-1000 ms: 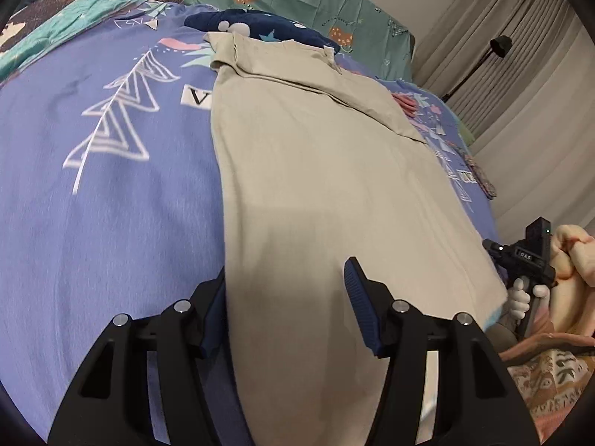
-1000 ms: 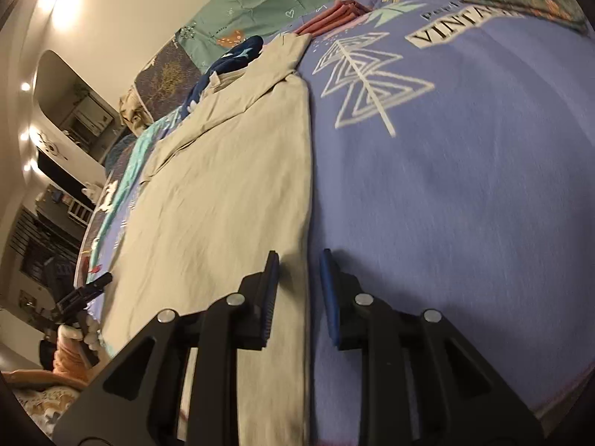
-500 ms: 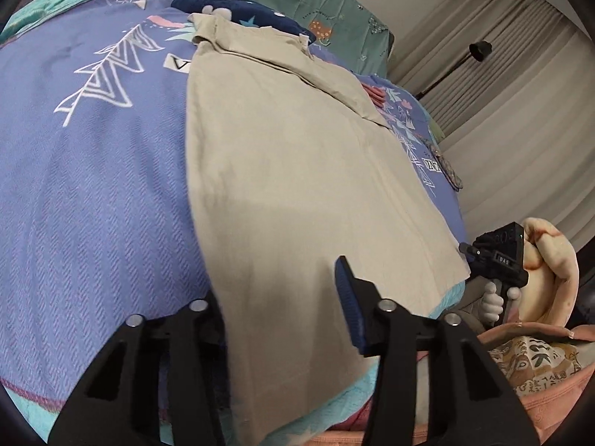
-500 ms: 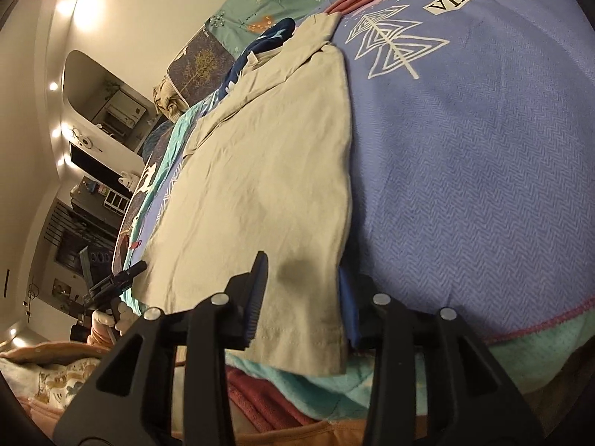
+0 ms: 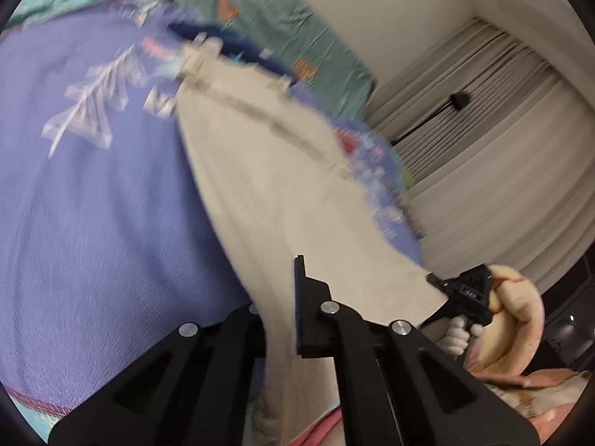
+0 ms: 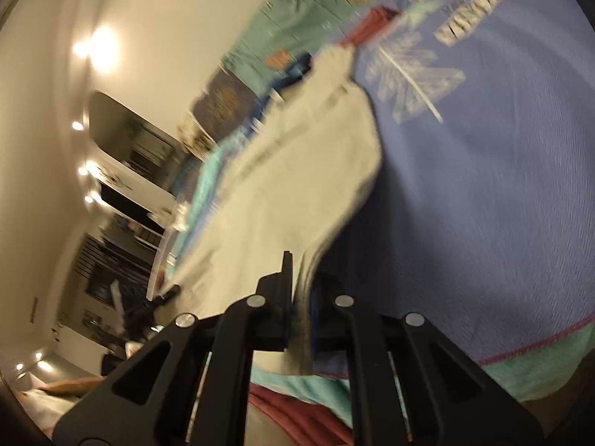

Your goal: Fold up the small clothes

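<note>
Fabric fills most of the left wrist view: a beige garment (image 5: 275, 200) lies lengthwise on a blue bedspread (image 5: 93, 223) printed with white triangle patterns, its far end reaching toward a teal pillow (image 5: 282, 29) at the head of the bed. The left gripper (image 5: 279, 316) has its fingers drawn close together, pinching the near hem of the garment, which runs down between them and past the bed's edge; the cloth near the grip is lifted off the bedspread. At the right side of this view the other gripper (image 5: 465, 293) is visible at the garment's opposite near corner, with pale curtains (image 5: 502, 156) behind it. The picture is blurred. From the right wrist view, the right gripper (image 6: 301, 297) is likewise clamped on the garment (image 6: 297, 171), its two fingers nearly together with a bunched fold of beige cloth squeezed between them. The garment rises from the bedspread (image 6: 483, 186) near the grip and stretches away toward the pillow (image 6: 308, 11), and a dark red cloth (image 6: 308, 409) hangs below the bed's edge.
</note>
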`<action>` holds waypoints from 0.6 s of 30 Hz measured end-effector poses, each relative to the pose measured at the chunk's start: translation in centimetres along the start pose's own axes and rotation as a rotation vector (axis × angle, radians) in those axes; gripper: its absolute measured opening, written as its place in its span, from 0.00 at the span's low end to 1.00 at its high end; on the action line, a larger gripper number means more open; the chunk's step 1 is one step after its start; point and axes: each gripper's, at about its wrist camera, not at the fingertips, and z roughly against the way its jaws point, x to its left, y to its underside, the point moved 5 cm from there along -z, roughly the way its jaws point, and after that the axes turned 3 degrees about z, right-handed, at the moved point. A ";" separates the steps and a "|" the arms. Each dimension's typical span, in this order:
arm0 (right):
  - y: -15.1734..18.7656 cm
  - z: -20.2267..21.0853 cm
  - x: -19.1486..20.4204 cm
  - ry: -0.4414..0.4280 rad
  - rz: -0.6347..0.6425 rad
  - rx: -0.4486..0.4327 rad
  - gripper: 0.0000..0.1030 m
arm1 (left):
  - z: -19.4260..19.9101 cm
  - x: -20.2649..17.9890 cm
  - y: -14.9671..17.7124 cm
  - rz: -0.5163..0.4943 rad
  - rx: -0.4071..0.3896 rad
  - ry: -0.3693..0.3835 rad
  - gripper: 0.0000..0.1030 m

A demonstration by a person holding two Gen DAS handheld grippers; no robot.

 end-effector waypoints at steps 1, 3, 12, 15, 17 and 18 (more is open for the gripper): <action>-0.8 0.9 1.1 -0.040 0.016 -0.035 0.07 | 0.8 -1.3 -0.8 -0.027 -0.036 0.027 0.00; -2.1 2.5 3.4 -0.085 0.073 -0.096 0.07 | 2.5 -4.0 -2.1 -0.083 -0.105 0.059 0.00; -2.3 14.2 12.1 -0.135 0.328 -0.387 0.04 | 11.6 -12.7 -1.1 -0.246 -0.325 0.129 0.01; -2.0 15.5 12.3 -0.046 0.372 -0.405 0.04 | 11.8 -13.0 -0.6 -0.254 -0.331 0.111 0.01; -2.6 14.4 11.4 -0.031 0.344 -0.386 0.04 | 10.6 -12.1 -1.0 -0.241 -0.309 0.097 0.01; -3.1 13.3 10.8 -0.032 0.316 -0.372 0.04 | 9.5 -11.2 -1.4 -0.211 -0.284 0.086 0.01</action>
